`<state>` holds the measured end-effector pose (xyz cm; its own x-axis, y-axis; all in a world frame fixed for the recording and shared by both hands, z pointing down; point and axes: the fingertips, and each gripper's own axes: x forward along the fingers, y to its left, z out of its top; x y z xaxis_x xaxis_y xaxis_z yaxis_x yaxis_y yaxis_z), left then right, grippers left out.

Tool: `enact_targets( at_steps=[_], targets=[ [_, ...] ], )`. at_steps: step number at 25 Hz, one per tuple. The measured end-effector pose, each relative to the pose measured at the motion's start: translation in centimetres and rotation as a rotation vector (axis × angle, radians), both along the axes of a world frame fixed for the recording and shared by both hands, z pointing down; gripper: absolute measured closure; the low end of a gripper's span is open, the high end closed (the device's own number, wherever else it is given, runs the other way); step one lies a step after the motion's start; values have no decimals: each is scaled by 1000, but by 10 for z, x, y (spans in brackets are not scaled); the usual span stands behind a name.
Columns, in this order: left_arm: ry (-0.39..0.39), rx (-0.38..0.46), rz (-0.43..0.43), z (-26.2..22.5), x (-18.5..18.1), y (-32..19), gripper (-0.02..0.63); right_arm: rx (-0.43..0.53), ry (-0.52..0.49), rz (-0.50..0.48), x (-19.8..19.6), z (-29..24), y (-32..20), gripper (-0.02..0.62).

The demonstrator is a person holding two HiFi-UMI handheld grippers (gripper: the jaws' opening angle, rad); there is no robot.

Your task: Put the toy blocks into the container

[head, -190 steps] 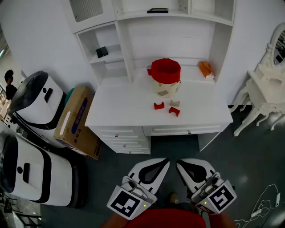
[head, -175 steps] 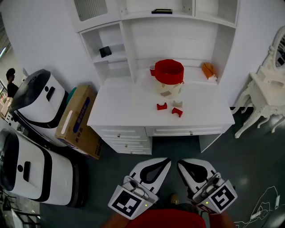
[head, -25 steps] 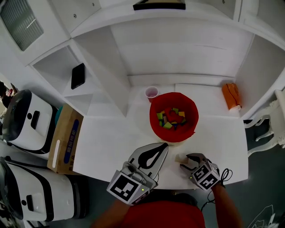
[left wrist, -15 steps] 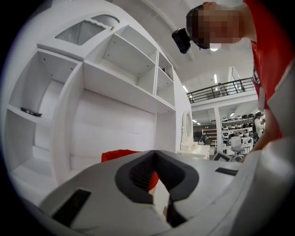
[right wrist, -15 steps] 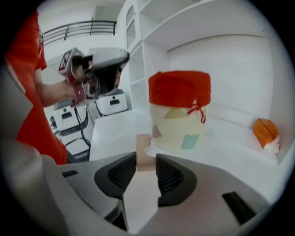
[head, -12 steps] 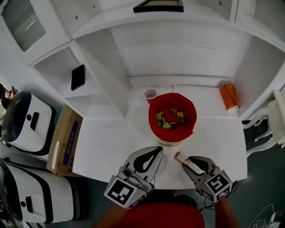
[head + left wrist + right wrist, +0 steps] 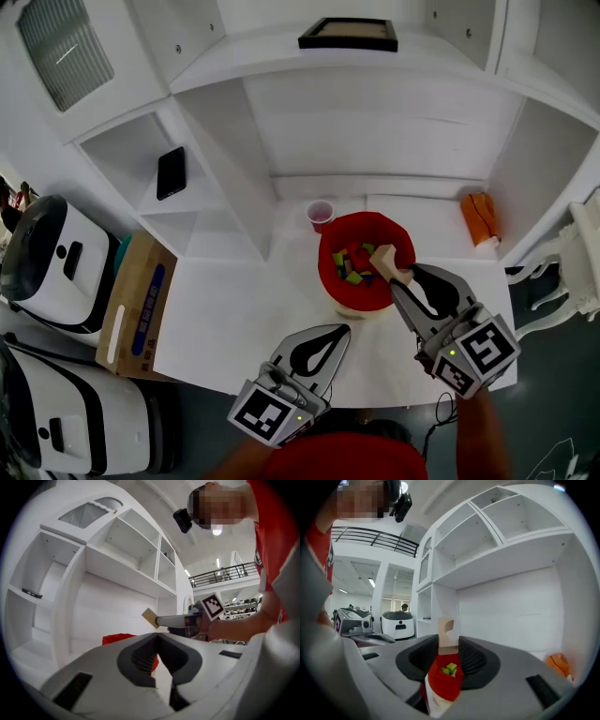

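Note:
A red container (image 7: pixel 349 286) stands on the white desk (image 7: pixel 225 319), with several coloured blocks (image 7: pixel 354 262) inside. My right gripper (image 7: pixel 386 265) is shut on a beige arch block (image 7: pixel 382 256), held above the container's right part. In the right gripper view the beige arch block (image 7: pixel 446 631) stands upright between the jaws, with the red container (image 7: pixel 440 684) below. My left gripper (image 7: pixel 337 330) is shut and empty, near the desk's front edge. In the left gripper view the left gripper (image 7: pixel 157 637) points at the red container (image 7: pixel 117 638), and the beige arch block (image 7: pixel 150 618) shows above it.
A pink cup (image 7: pixel 321 213) stands behind the container, and an orange object (image 7: pixel 477 217) lies at the back right. A black phone (image 7: pixel 171 172) lies on the left shelf. A cardboard box (image 7: pixel 131 305) and white machines (image 7: pixel 52 258) stand left of the desk.
My right gripper took hold of the beige block on the desk, lifted it and carried it forward over the red container. The left gripper has barely moved.

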<state>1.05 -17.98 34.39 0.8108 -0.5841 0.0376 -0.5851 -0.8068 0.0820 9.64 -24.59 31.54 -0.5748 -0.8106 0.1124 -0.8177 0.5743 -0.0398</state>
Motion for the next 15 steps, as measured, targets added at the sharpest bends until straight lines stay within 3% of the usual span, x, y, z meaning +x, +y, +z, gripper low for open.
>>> enact_targets(
  at_steps=[7, 10, 11, 15],
  targets=[
    [7, -11, 1, -7, -8, -2, 592, -76, 4, 36, -14, 24, -40, 425],
    [15, -8, 4, -11, -11, -4, 592, -6, -1, -14, -25, 11, -12, 441],
    [18, -4, 6, -13, -11, -4, 592, 35, -3, -37, -29, 5, 1, 495],
    [20, 28, 48, -21, -2, 2, 592, 152, 54, -52, -35, -6, 48, 575]
  ],
)
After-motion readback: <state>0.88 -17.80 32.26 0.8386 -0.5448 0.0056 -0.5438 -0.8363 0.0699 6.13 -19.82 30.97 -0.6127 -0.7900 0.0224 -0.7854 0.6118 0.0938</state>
